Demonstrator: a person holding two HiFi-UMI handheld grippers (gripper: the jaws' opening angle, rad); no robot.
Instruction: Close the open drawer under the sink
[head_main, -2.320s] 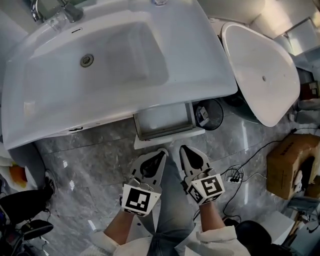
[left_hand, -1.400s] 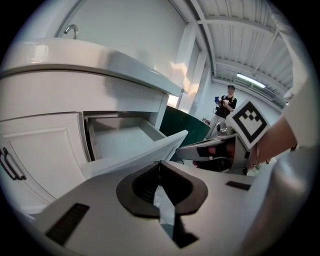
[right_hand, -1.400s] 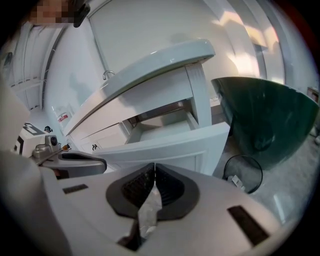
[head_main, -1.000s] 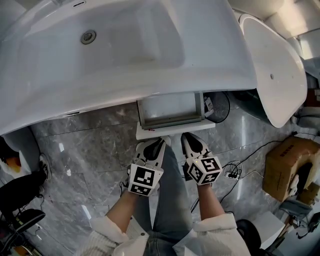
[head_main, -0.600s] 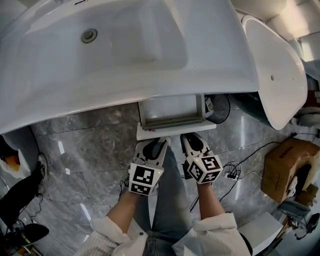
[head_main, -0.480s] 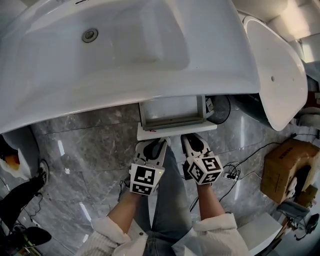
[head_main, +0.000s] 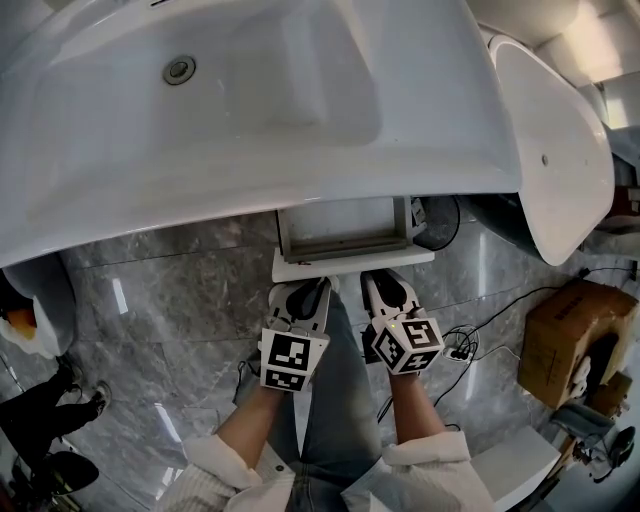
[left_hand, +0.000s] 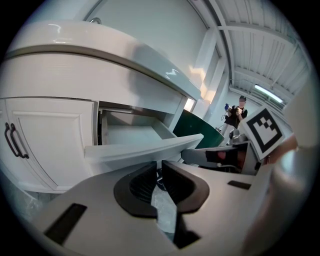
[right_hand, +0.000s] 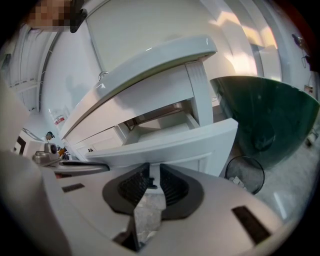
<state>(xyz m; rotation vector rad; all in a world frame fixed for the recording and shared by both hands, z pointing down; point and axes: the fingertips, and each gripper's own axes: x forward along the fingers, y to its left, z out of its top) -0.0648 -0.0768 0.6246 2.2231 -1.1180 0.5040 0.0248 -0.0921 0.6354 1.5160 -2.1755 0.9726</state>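
A white drawer (head_main: 345, 222) stands pulled out from under the white sink (head_main: 250, 110), its front panel (head_main: 350, 264) toward me. My left gripper (head_main: 322, 286) hovers just short of that panel's left half, jaws drawn together with nothing between them. My right gripper (head_main: 372, 281) sits beside it at the panel's right half, also shut and empty. In the left gripper view the drawer front (left_hand: 145, 147) lies just above and beyond the left gripper (left_hand: 160, 172). The right gripper view shows the drawer front (right_hand: 170, 145) right over the right gripper (right_hand: 154, 177). Whether either one touches the panel is unclear.
A wire waste bin (head_main: 440, 220) stands right of the drawer, beside a large white-rimmed green tub (head_main: 555, 150). A cardboard box (head_main: 575, 330) and cables (head_main: 465, 345) lie on the marble floor at right. A cabinet door with a dark handle (left_hand: 12, 140) is left of the drawer.
Both grippers have come up close to the drawer front and have held there over the last second. The drawer looks equally far out. A person's legs at far left have shifted.
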